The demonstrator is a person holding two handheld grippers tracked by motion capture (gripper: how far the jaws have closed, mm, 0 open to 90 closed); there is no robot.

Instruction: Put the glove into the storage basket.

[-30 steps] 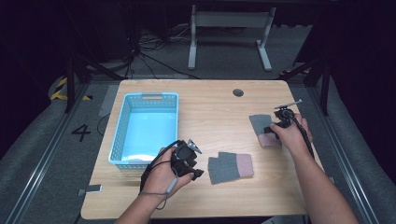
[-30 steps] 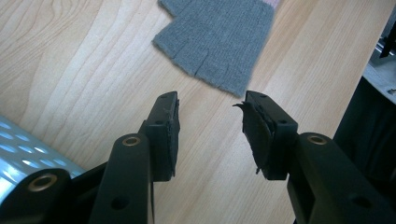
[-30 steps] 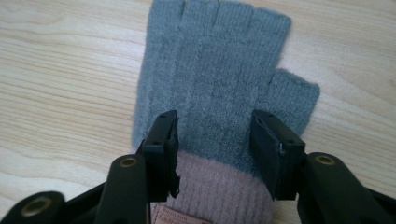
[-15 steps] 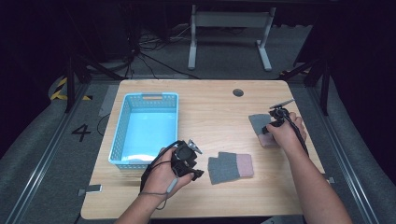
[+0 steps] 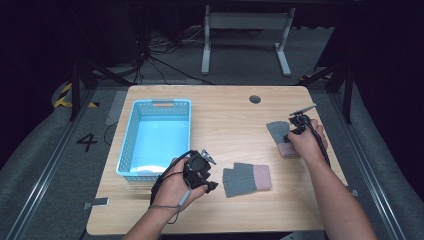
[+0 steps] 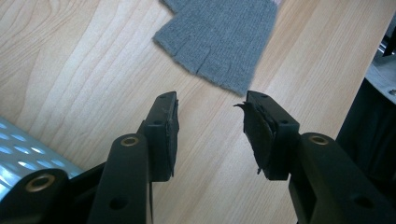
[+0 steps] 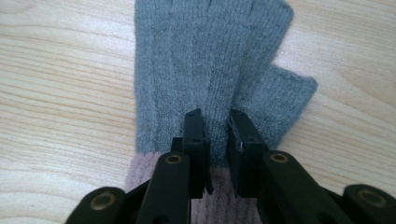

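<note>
High view: a wooden table (image 5: 225, 120) holds a blue basket (image 5: 156, 137) at left. The left gripper (image 5: 206, 186) hovers beside a grey fingerless glove (image 5: 246, 179). The right gripper (image 5: 289, 138) presses on a second glove (image 5: 279, 132) near the right edge.

Left gripper view: jaws half open, empty, the near glove (image 6: 224, 35) just ahead.

Right gripper view: jaws, just closing, pinch a fold of grey knit (image 7: 210, 70) above its pink cuff (image 7: 140, 175).
</note>
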